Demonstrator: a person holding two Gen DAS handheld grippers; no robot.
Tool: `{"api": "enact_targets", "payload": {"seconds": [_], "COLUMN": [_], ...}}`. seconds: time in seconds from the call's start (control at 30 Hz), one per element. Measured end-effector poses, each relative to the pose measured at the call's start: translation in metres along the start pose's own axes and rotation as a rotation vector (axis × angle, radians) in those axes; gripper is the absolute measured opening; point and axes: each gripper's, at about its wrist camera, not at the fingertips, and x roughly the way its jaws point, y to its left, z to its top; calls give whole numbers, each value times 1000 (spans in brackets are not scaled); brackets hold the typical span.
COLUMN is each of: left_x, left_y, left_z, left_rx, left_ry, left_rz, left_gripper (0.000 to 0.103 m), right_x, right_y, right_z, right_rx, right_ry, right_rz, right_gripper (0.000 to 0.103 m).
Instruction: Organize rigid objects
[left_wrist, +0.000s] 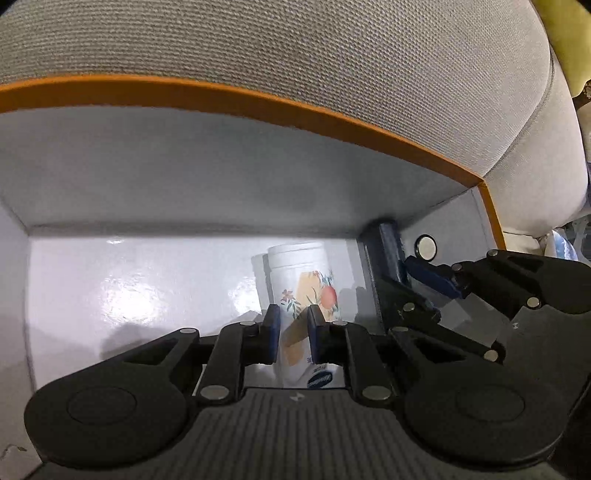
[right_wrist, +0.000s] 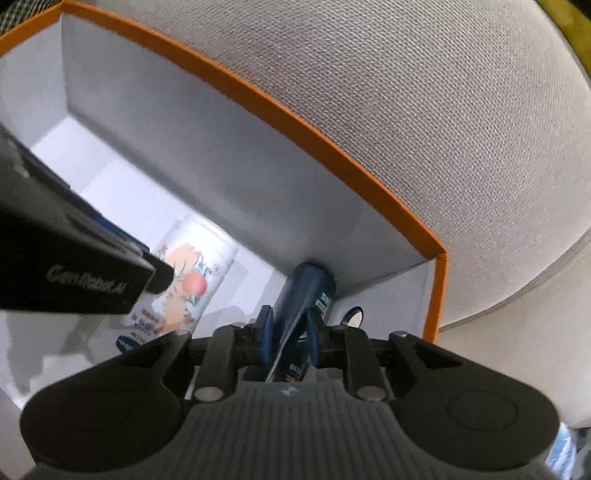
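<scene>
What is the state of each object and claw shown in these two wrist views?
White floral canister: lying inside the box, gripped.
Dark blue bottle: in the box's corner, gripped.
Orange-rimmed box: open, no lid in view.
Left claw: shut on the canister.
Right claw: shut on the bottle.

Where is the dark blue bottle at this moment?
The dark blue bottle is inside the orange-rimmed box, in its far right corner, held by the right gripper, right of the white floral bottle.

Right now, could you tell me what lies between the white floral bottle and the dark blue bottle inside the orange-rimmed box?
Only bare glossy white box floor separates the white floral bottle from the dark blue bottle, clearest in the right wrist view.
</scene>
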Motion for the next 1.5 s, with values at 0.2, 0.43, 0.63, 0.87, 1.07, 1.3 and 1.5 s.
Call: {"api": "enact_targets", "payload": {"seconds": [0.2,0.43,0.63,0.87,1.07,1.3,1.5], "left_x": [6,7,13,18,21,19,-21], "left_y": [-3,-10,-24,-47,-58,-67,-71], "left_z": [-1,1,3,3,0,0,-13], "left_rx": [15,92,186,382,435,470,460], "left_ry": [14,13,12,2,0,-11,-76], "left_rz": [-16,20,60,109,125,135,99], "left_gripper": [17,17,14,10,9,10,10], "right_x": [-7,-44,-71,-91,-85,-80,-100], "right_y": [14,-28,-68,-64,-55,-58,-52], "right_z": [-4,-23,-45,-60,-66,-83,-100], "right_rx": [-60,86,298,335,364,397,431], "right_ry": [-20,-180,-297,-320,-284,-276,-295], "right_rz": [-22,91,140,61,83,107,118], "right_gripper": [17,26,30,39,39,39,39]}}
